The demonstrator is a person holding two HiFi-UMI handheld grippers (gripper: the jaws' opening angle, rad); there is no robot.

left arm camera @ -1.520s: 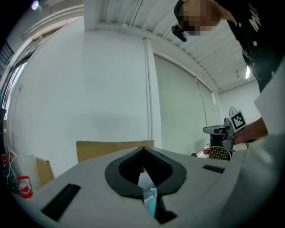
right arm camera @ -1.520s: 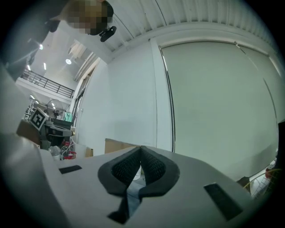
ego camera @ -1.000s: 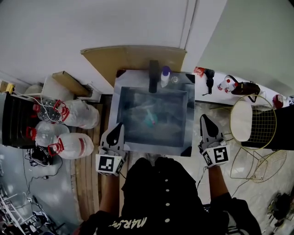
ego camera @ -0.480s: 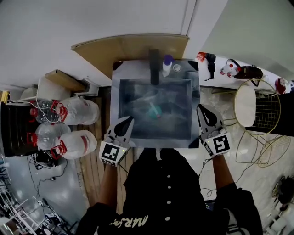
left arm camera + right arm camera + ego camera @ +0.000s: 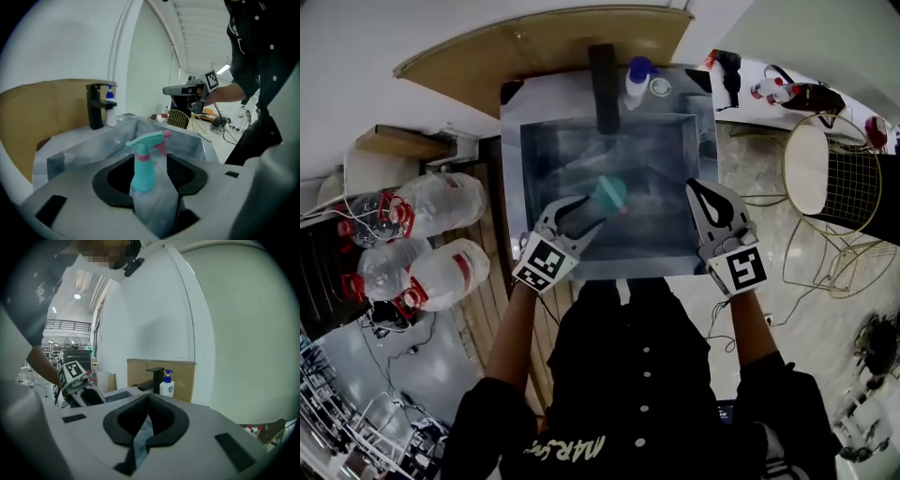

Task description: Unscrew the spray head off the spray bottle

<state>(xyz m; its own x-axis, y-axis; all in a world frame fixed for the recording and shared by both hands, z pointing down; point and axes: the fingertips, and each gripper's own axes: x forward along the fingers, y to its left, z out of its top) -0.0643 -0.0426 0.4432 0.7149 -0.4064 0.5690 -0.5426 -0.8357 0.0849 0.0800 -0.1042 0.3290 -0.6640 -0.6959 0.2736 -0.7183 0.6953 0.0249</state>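
At the far left, clear plastic water jugs with red caps (image 5: 441, 272) lie on the floor. The left gripper (image 5: 586, 214) reaches into the square grey sink lined with translucent film (image 5: 701, 131). Its jaws have just been opening and now stand spread. The teal plastic spray bottle with a pink collar and pink nozzle (image 5: 142, 171) stands upright in the basin, in line with the gap, and neither pad presses on it. Behind it on the rim stand the black block-shaped faucet (image 5: 603, 75) and a white pump soap bottle with a blue head (image 5: 636, 80). The right gripper (image 5: 711, 199) hangs over the sink's right rim, jaws pressed together and empty. A gold wire chair with a white seat (image 5: 811, 169) stands at the far right. The step in hand appears to be approaching and seizing the bottle. Close the left jaws squarely on the body below the pink collar so that it cannot spin. Then open the right jaws and take the spray head for turning, keeping clear of the trigger. The soap bottle's blue label is too small to read. The square black-and-white markers (image 5: 542, 265) on the grippers' cubes carry no words. The person's dark shirt (image 5: 628, 375) shows pale letters beginning "MAR".
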